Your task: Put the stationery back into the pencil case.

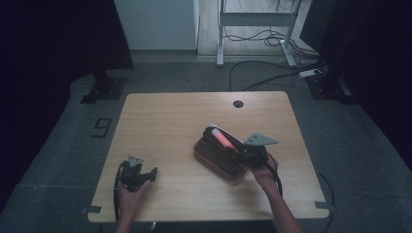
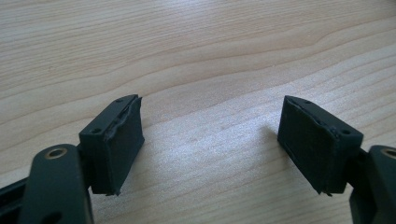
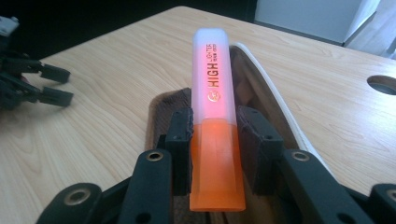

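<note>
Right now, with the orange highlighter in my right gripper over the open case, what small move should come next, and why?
Probably lower the right gripper a little, easing the orange highlighter down into the brown pencil case. Its pads press the marker's sides, and the case lies open right beneath it. The left gripper rests open on the table, apart from the case.

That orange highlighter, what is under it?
Under the highlighter, held by the right gripper, lies an open brown case with a white-edged lid. The highlighter and fingers cover its inside.
</note>
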### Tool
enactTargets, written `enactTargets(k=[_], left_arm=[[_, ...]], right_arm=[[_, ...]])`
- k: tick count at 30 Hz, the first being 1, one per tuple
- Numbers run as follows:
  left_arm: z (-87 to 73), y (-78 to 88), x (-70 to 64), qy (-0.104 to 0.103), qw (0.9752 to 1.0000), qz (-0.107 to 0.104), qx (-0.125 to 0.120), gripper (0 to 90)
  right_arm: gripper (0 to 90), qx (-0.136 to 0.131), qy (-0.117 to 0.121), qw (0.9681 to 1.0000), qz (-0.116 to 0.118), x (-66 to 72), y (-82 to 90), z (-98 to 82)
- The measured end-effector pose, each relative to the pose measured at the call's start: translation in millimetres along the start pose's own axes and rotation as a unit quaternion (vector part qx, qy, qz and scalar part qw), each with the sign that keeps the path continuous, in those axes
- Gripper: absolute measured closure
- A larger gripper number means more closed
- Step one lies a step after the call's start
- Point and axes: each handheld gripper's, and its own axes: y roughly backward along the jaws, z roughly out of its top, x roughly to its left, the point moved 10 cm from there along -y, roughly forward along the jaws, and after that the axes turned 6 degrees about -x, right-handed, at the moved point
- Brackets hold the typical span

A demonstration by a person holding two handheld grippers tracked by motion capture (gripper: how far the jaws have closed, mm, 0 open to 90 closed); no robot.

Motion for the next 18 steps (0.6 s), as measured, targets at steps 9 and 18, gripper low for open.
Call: enactTargets(k=[9,18], left_arm=[[0.0,0.0,0.0,0.000,1.0000,0.000,0.000,22.1],[0.0,0.0,0.0,0.000,1.0000,0.000,0.000,22.1]], right_arm=[[65.8,0.014,0.006,0.9999,-0.008,-10.9,-3.9,-9.6],[57.4,0.023,0.025,0.9992,-0.023,-9.4,-7.3,-13.4]])
